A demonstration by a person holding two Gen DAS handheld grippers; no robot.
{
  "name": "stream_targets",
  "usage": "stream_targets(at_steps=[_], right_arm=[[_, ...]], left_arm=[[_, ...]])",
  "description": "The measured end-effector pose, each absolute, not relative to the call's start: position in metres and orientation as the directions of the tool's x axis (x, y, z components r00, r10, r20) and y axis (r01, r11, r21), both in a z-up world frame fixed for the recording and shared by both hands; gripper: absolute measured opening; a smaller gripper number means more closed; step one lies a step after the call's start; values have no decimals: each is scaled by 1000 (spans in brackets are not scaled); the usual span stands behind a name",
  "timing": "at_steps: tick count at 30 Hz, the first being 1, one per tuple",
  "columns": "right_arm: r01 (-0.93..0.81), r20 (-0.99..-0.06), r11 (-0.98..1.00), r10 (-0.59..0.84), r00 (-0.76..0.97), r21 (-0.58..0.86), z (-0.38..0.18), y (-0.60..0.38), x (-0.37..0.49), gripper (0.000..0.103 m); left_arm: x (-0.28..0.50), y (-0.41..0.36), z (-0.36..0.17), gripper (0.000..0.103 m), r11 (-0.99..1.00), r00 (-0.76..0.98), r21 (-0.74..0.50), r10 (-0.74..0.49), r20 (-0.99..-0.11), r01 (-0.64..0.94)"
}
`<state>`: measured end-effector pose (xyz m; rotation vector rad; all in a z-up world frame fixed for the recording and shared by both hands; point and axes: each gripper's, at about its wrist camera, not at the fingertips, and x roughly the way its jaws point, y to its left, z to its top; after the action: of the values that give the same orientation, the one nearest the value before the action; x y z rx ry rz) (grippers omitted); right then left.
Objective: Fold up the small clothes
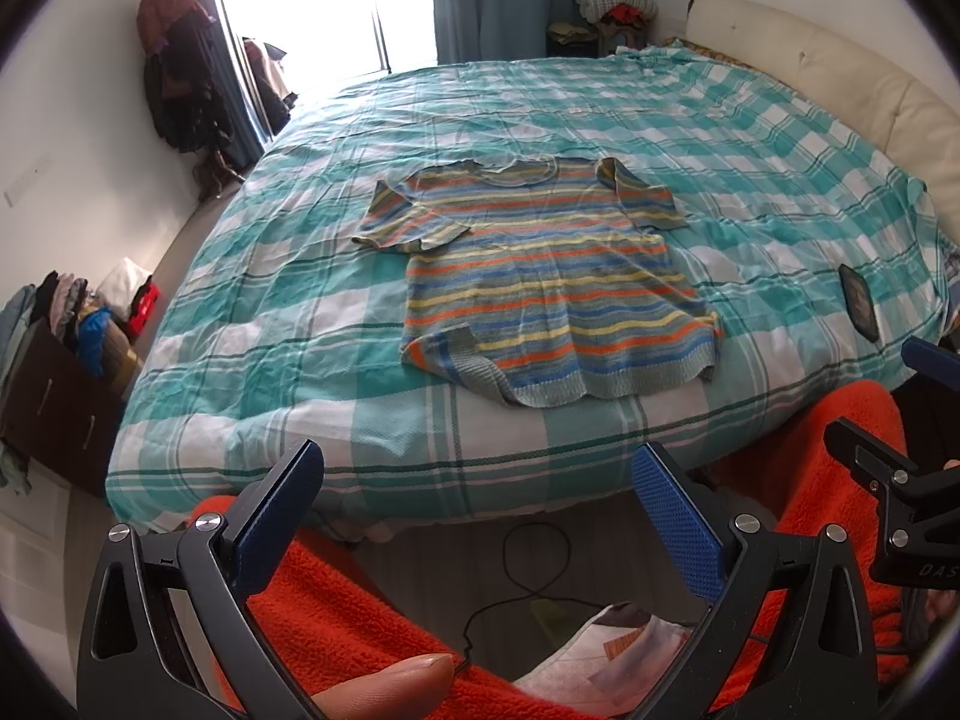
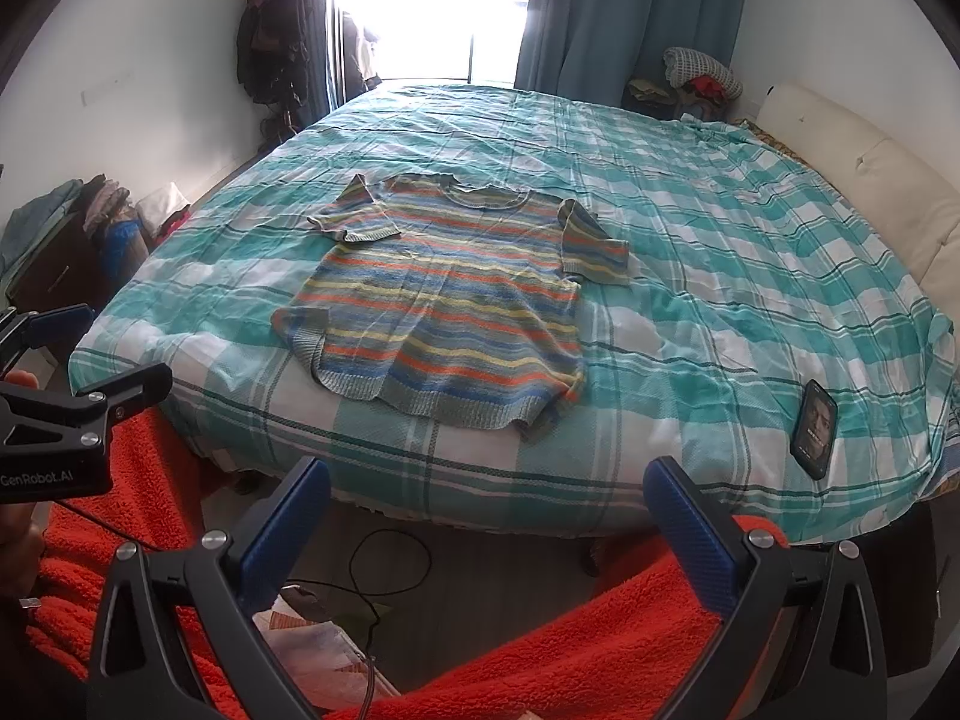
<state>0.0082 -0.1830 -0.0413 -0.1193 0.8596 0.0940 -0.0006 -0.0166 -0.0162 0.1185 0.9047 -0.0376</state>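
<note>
A small knitted short-sleeved top (image 2: 447, 300) striped orange, yellow, blue and grey lies flat (one hem corner flipped over) near the edge of the wrinkled teal-and-white checked bedsheet (image 2: 720, 252), a black phone (image 2: 814, 429) beside it, while left gripper (image 1: 480, 516) and right gripper (image 2: 489, 525) hang open, empty, above fuzzy orange fabric (image 2: 600, 648).

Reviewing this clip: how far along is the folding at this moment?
Barely begun. Done: the striped shirt lies spread flat near the edge of the bed. In hand: nothing; the left gripper and right gripper are both open, held off the bed's edge. Left: every fold, sleeves and body. A phone lies beside it.
</note>
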Motion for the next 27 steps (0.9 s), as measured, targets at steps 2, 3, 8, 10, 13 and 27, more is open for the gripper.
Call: stream_targets(at_steps=[2,3,8,10,13,27], right_arm=[[-129,-761,990,35,648,-64,-42,-184,8,103],[-128,-762,990,34,647,-64,-42,-185,8,103],[-114,-759,992,28,651,-60,-41,-189,8,103],[-105,-758,993,22,652,-61,-41,-191,8,103],[-104,-759,993,20,651,-63,-40,-190,8,103],[-102,-763,992,5,647,-80,-40,-188,9,103]], left_arm=[[-1,-17,-16,103,993,617,87,18,-787,83],[-1,-17,-16,103,993,616,87,18,-787,82],[-1,-17,-18,103,993,603,90,25,-798,77],[-1,-17,-17,103,993,603,90,27,-797,74],[0,-15,-19,103,994,597,86,28,-802,68],[0,-14,-20,103,994,590,87,30,-807,69]])
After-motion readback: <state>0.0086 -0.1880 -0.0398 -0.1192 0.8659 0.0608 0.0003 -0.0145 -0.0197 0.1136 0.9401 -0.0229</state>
